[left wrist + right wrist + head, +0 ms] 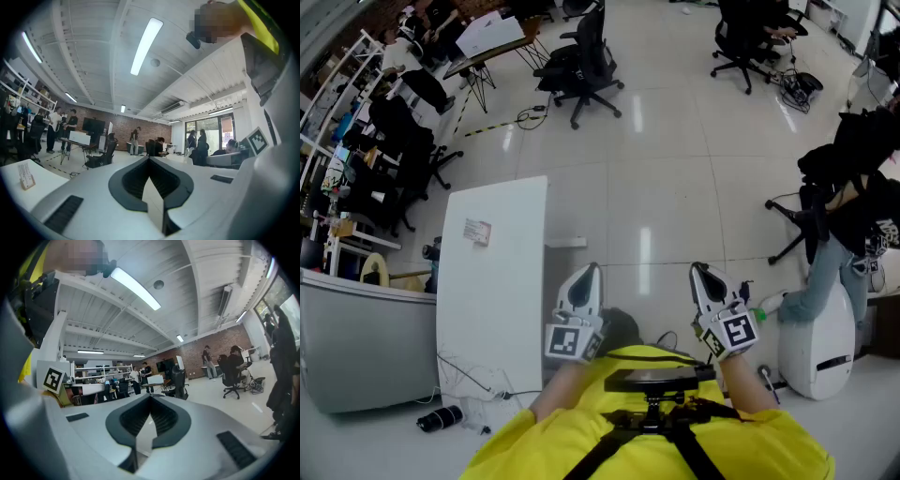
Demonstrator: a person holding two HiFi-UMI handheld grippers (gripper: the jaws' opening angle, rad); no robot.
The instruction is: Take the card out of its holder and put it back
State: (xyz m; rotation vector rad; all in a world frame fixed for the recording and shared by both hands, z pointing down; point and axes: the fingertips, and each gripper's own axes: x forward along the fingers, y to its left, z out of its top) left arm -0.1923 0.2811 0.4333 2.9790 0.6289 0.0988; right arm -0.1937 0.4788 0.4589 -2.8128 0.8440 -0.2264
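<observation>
Not started. Left hand-held gripper (592, 270) and right hand-held gripper (697, 271) are both pressed together and empty, held level by the chest, pointing forward. Card (477, 229) sits in its holder (29, 185) on the white bench (492, 309), well off to the left. Suggest: approach, pin the holder with 1, and pull the card straight.

Distant card (477, 231), print too small to read (same in left gripper view)
</observation>
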